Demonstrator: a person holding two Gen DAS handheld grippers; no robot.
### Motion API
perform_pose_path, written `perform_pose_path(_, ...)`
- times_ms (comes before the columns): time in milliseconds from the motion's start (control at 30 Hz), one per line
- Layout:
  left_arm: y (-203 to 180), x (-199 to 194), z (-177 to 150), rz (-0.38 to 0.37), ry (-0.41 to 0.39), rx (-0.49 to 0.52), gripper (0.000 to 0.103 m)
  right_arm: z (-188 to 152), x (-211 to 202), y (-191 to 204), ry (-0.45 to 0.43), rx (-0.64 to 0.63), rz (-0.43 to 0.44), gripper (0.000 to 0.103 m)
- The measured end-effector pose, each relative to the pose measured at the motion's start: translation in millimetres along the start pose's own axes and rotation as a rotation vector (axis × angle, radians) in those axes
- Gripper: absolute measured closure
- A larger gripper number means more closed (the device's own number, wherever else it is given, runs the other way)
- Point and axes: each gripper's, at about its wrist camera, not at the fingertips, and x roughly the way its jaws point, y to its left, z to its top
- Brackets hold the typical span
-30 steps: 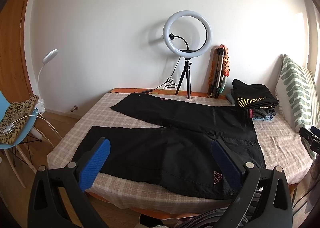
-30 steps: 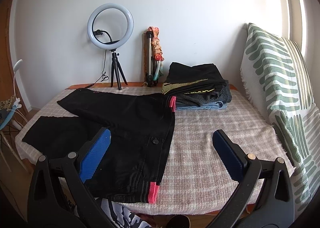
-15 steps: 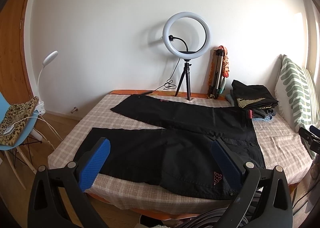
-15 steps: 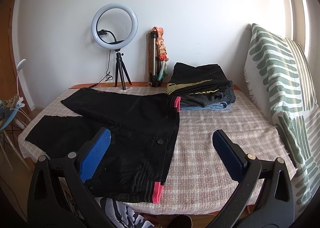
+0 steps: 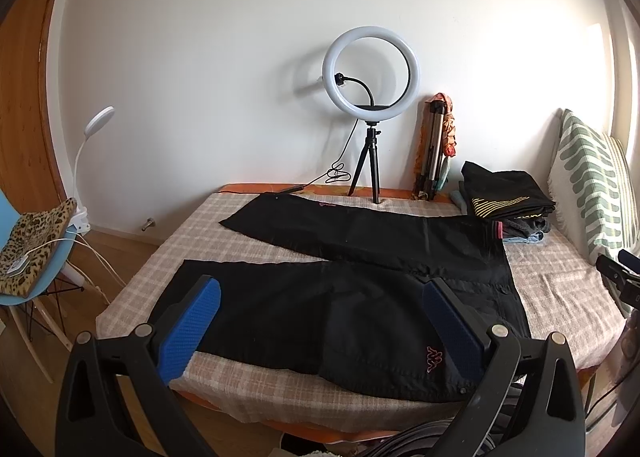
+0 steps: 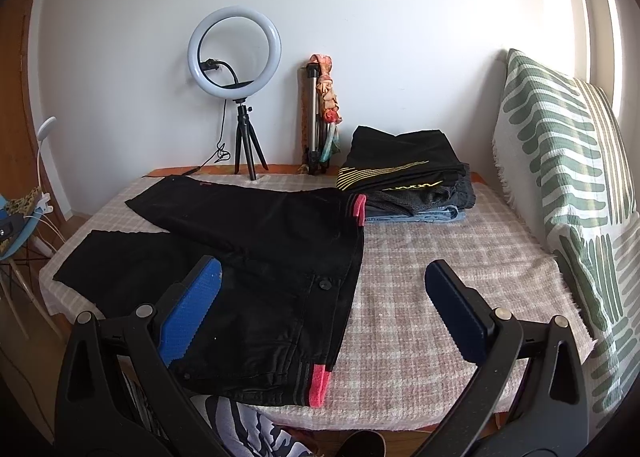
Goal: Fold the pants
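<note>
1. Change: Across the last second the right view drifts slightly; the ring light [image 6: 234, 53] and the clothes stack [image 6: 404, 181] now sit further right in the frame and a little lower than before. The left view barely changes. The pants [image 5: 352, 297] lie in the same spread pose throughout. Judgement: both tools are only lining up; no fold is started.

2. Tool state: The left tool [image 5: 316, 321] is spread wide, nothing between its pads, held above the near leg in the lower centre of the left view. The right tool [image 6: 320, 317] is likewise spread wide and empty, held over the waistband in the lower centre of the right view.

3. Task item: The pants lie flat on the tabletop [image 6: 440, 277], over a checked cover, legs splayed in a V towards the left of the frame. The waistband with its pink tabs [image 6: 320, 383] points right. The near edge hangs close to the front rim.

4. Surroundings: The ring light on its tripod stands at the back, centre of the left view. A folded tripod [image 6: 316, 117] leans on the wall beside it. The clothes stack sits just beside the far waistband corner. A striped cushion [image 6: 560, 185] fills the right edge.

5. Obstructions: Judgement: the far leg lies near the light's tripod feet and cable, so a lift there may snag. The stack crowds the waistband corner
</note>
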Motion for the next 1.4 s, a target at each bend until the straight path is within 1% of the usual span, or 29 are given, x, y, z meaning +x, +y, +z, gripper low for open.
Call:
perform_pose_path(733,2.3,1.2,-1.2,0.0,0.004,0.0,0.0,-5.5,3.1,6.2,0.007,-0.018,0.011,0.0)
perform_pose_path(967,6.4,7.6,-5.0,0.019,0.019,-0.003,0.0,-10.3,6.8,3.8,0.023,-0.05,0.03,0.0)
perform_pose_path(1100,12.6,14.9,-8.5,0.032,0.039,-0.001,0.0,-15.0,11.0,4.3,0.038,-0.105,0.045,0.0)
perform_pose_path(1200,21.0,23.6,-11.4,0.034,0.066,-0.004,0.0,-23.6,16.6,5.7,0.062,-0.184,0.062,0.0)
perform_pose_path(1333,32.5,38.6,-18.3,0.045,0.111,0.008,0.001,-46.7,27.2,10.0,0.117,-0.339,0.081,0.0)
perform_pose_path(1400,38.8,45.5,-23.4,0.036,0.125,0.02,0.001,-61.3,37.2,9.3,0.171,-0.395,0.104,0.005)
